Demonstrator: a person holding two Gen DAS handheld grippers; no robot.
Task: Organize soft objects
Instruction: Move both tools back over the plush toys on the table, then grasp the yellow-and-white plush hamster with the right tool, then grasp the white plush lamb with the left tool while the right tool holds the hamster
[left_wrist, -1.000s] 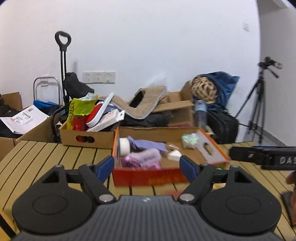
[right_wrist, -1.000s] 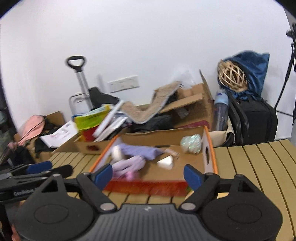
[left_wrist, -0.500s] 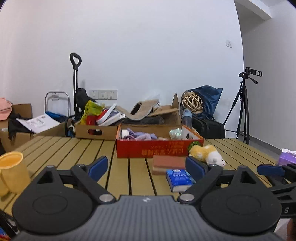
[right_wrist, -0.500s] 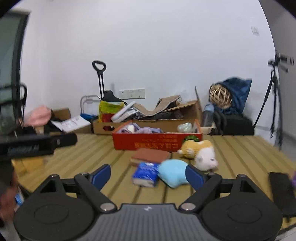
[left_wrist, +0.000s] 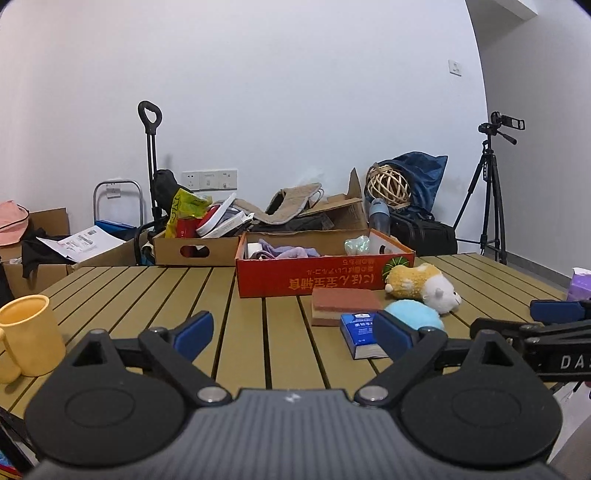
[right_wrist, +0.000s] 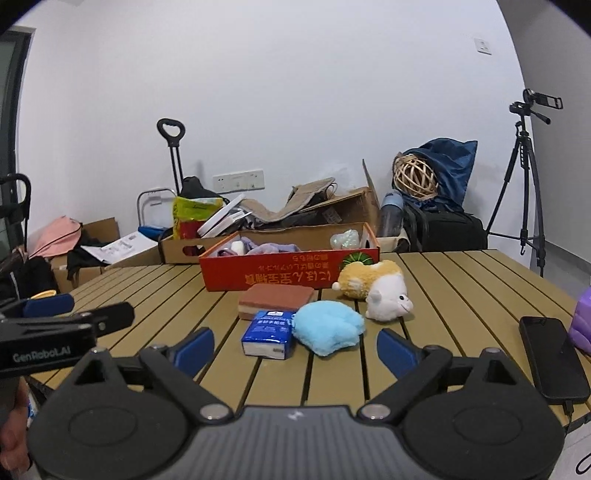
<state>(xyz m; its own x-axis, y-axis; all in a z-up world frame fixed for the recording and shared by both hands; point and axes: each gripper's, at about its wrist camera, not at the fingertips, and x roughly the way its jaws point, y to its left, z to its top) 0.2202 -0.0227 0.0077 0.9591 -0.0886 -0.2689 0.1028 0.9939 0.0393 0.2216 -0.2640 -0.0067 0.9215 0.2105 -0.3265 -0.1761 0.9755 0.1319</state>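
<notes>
- Both grippers have drawn back and dropped from over the red box (left_wrist: 325, 275); a second ago the box filled each view, and now it sits at the far middle of the slatted table (left_wrist: 147, 295).
- The left gripper (left_wrist: 293, 332) is spread wide with nothing between its blue pads, wider than a second ago.
- The right gripper (right_wrist: 295, 349) is opening further at this moment and holds nothing; its jaws frame bare slats in front of the soft things.
- Newly in view since the pull-back: a blue plush (right_wrist: 328, 332) touching a blue tissue pack (right_wrist: 267, 334), a brown sponge block (right_wrist: 277, 301) behind them, and a yellow-and-white stuffed animal (right_wrist: 375, 288) just beside the box front.
- Purple cloth (left_wrist: 288, 252) lies inside the box as before.
- A yellow mug (left_wrist: 31, 334) stands at the table's left edge; a black phone (right_wrist: 552, 358) lies at the right.
</notes>
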